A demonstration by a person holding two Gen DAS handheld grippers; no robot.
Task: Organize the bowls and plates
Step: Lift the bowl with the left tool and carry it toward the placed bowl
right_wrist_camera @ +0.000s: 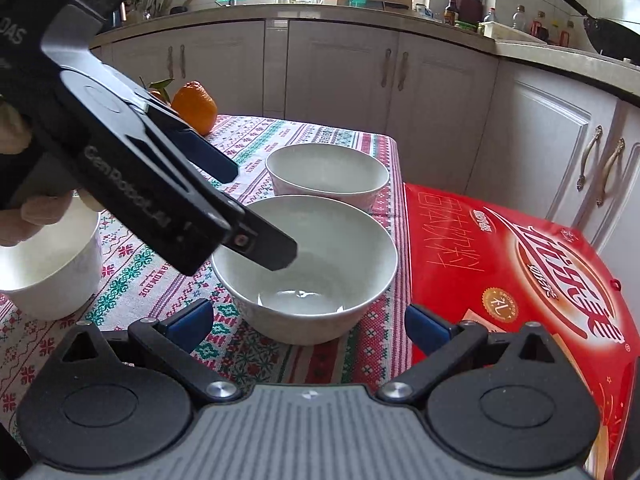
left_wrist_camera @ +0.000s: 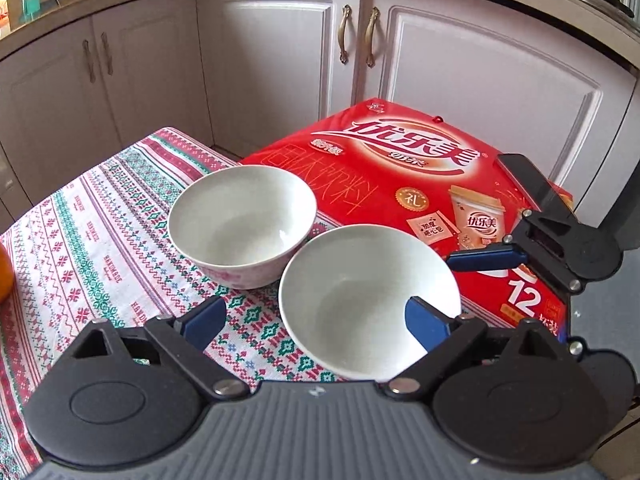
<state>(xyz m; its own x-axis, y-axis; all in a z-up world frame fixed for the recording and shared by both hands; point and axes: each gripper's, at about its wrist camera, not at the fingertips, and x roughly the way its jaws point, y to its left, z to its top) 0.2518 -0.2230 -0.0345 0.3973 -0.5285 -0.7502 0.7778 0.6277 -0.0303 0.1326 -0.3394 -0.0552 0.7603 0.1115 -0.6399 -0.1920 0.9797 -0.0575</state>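
Note:
Two white bowls stand on the patterned tablecloth (left_wrist_camera: pixel 100 240). The near bowl (left_wrist_camera: pixel 360 296) (right_wrist_camera: pixel 320 280) is plain; the far bowl (left_wrist_camera: pixel 240 220) (right_wrist_camera: pixel 328 172) has pink marks on its outside. My left gripper (left_wrist_camera: pixel 316 322) (right_wrist_camera: pixel 264 212) is open and straddles the near bowl's left rim: one finger (right_wrist_camera: pixel 276 248) hangs inside the bowl, the other is outside. My right gripper (right_wrist_camera: pixel 310 328) (left_wrist_camera: pixel 476 208) is open just in front of the same bowl, its pads clear of it. A third white bowl (right_wrist_camera: pixel 48 264) sits at the left in the right wrist view.
A large red drinks box (left_wrist_camera: pixel 400 168) (right_wrist_camera: pixel 520 272) lies against the table's right edge. An orange (right_wrist_camera: pixel 196 106) rests at the far left of the cloth. Cabinet doors (left_wrist_camera: pixel 280 60) close the space behind. A hand (right_wrist_camera: pixel 16 216) holds the left gripper.

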